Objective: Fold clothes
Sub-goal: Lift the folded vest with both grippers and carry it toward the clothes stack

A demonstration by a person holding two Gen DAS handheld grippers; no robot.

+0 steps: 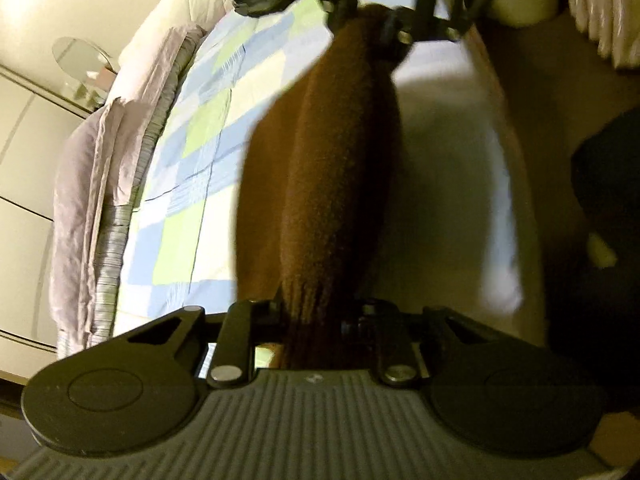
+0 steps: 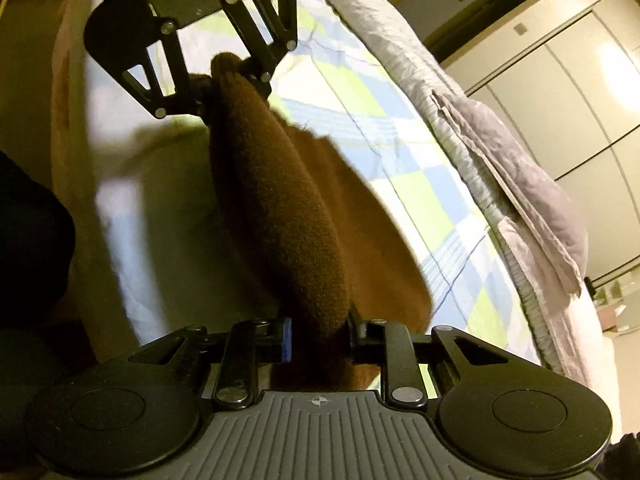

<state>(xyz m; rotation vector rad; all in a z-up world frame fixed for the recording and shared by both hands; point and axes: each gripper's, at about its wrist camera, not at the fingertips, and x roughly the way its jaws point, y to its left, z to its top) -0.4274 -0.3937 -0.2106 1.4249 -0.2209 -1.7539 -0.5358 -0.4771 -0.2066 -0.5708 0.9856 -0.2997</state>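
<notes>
Since the bed [image 1: 208,128] fills most of both views, that's where to start: it's covered by a quilt [image 2: 404,184] in blue, green and white squares, with a plain white stretch nearer the person. Along the bed's far side a grey blanket [image 1: 84,184] is bunched up in a long roll, and behind that are pale wardrobe doors [image 2: 560,92]. In the left view a round mirror [image 1: 82,58] sits near the wall beyond the blanket. Off the bed's near edge there's beige floor [image 1: 560,92], and a dark shape at the frame edge I can't make out.

The brown cloth [image 1: 332,184], fuzzy like fleece or a sweater, is up off the quilt, stretched in a thick gathered band between the two grippers and blocking a good chunk of the bed in both views. More of it hangs down on the quilt side.

The left gripper [image 1: 316,320] has its jaws pinched nearly together on one end of the cloth. The right gripper [image 2: 320,330] does the same at the other end, jaws narrow, fabric squeezed between them. Each camera sees the other gripper at the far end. It's all a bit motion-blurred.
</notes>
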